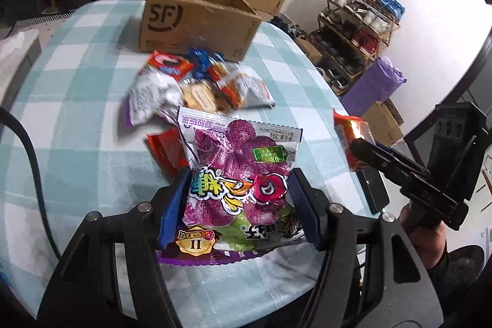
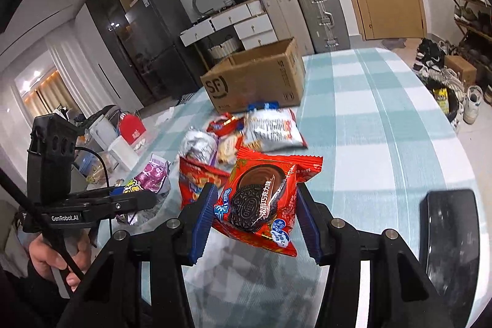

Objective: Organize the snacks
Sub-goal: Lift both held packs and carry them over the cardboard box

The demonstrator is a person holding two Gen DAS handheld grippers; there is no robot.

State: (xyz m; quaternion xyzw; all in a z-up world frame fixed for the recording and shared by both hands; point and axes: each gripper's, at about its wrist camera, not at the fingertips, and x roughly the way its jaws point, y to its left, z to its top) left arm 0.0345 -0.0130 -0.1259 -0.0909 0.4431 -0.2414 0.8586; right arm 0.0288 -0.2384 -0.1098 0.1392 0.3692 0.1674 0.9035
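Observation:
My left gripper is shut on a purple gummy candy bag, held above the checked table. My right gripper is shut on a red Oreo packet, also lifted off the table. Each gripper shows in the other's view: the right one with the red packet at the right edge, the left one with the purple bag at the left. A pile of snack packets lies ahead, in front of an open brown SF cardboard box.
A black phone-like slab lies on the table at my right. A shoe rack and purple bag stand beyond the table's right edge. Suitcases, white drawers and a door stand behind the box.

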